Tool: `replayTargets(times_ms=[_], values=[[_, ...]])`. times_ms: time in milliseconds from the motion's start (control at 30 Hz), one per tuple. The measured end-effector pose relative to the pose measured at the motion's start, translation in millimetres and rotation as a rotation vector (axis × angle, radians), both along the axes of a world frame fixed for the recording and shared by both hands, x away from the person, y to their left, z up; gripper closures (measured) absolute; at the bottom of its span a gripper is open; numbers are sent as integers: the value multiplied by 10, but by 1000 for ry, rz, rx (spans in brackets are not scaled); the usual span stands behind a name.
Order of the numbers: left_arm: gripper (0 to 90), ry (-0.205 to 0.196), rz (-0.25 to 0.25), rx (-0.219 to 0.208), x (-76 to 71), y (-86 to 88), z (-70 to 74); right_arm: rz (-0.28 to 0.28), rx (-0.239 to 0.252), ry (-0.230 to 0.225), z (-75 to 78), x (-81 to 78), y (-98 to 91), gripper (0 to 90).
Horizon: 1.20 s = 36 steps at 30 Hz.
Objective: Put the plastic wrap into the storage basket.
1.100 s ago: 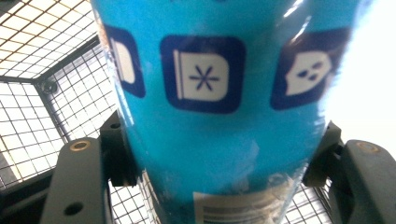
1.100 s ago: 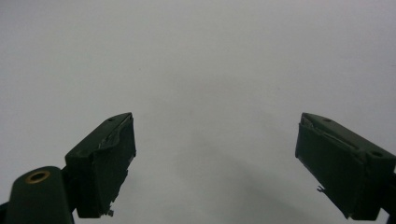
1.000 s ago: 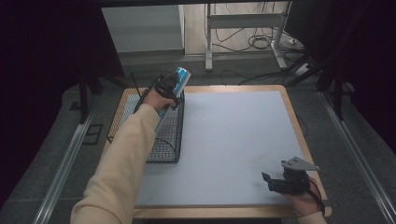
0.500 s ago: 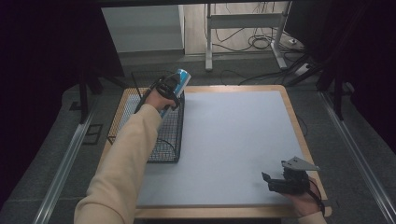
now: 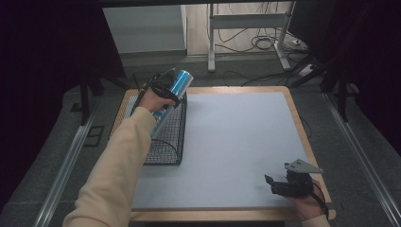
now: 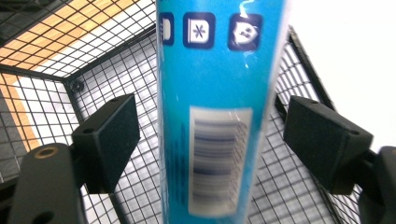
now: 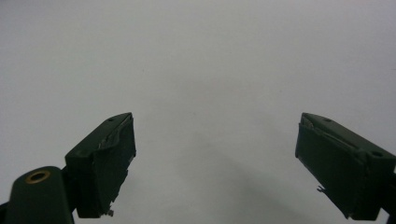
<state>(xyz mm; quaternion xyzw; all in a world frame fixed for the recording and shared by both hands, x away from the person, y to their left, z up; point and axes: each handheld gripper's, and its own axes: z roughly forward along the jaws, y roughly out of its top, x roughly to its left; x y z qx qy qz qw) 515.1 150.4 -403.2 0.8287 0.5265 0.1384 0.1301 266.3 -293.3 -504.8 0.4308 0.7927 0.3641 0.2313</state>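
Over at the left, the left gripper [image 5: 166, 86] hangs above the far end of the wire basket [image 5: 165, 142], and its jaws have just been opening: the pads [image 6: 109, 140] now stand clear of the blue tube [image 6: 219, 107] on both sides, so the claw is released with the tube between them, not pinched. The tube leans steeply, its lower end down inside the basket, its top [image 5: 182, 79] poking above the far rim beside the gripper. To my eye this is the let-go of a drop into the basket, and the thing to do well here is to draw the gripper straight back along the tube's length, pads wide, so neither one drags the label and tips the tube out over the rim. A sideways swing would risk knocking it; the mesh wall is right there too. Moving right, the grey mat [image 5: 236, 142] lies bare. At the near right corner the right gripper [image 5: 276, 185] rests low over the mat, jaws spread wide, holding nothing.
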Motion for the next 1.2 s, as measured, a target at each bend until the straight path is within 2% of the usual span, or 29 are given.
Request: replayTargets(times_ms=[67,100,267,400,433,467,500,633,767,800,833,867,900,967,1000,1133,1167,1200], values=[[168,-8,-6,-14,-42,3,23,1,0,-1,2,-2,3,124],[164,-30,-14,-42,-137,-2,67,1,-1,-1,1,-2,4,124],[164,-78,-73,-141,-451,-39,169,0,-2,-4,7,-7,14,124],[164,-98,-131,-178,-679,-102,215,1,-2,-8,14,-13,23,125],[164,-98,-131,-178,-679,-102,215,1,-2,-8,15,-15,25,124],[164,-113,-155,-207,-815,-152,246,1,-2,-10,18,-17,27,124],[166,-113,-155,-207,-815,-152,246,1,-2,-10,18,-17,27,124],[177,-135,-250,-252,-1187,-344,291,2,-2,-13,19,-20,31,125],[180,-136,-311,-289,-1466,-491,229,4,-2,-15,24,-28,40,124],[181,-139,-322,-290,-1527,-524,199,5,-3,-15,25,-30,42,124],[180,-139,-322,-290,-1527,-524,199,6,-2,-15,24,-30,43,124],[180,-145,-337,-269,-1627,-591,126,9,-2,-15,23,-29,45,124],[180,-150,-344,-261,-1668,-619,88,11,-3,-16,23,-29,46,124],[181,-151,-347,-266,-1708,-645,48,12,-2,-17,23,-30,47,124],[181,-145,-364,-292,-1799,-684,-35,13,0,-17,26,-34,47,125],[184,-163,-403,-325,-1981,-726,-152,16,1,-19,28,-38,49,124],[184,-163,-403,-325,-1981,-726,-152,16,1,-19,28,-38,49,124],[184,-170,-424,-343,-2086,-744,-215,16,1,-21,27,-35,46,124]])
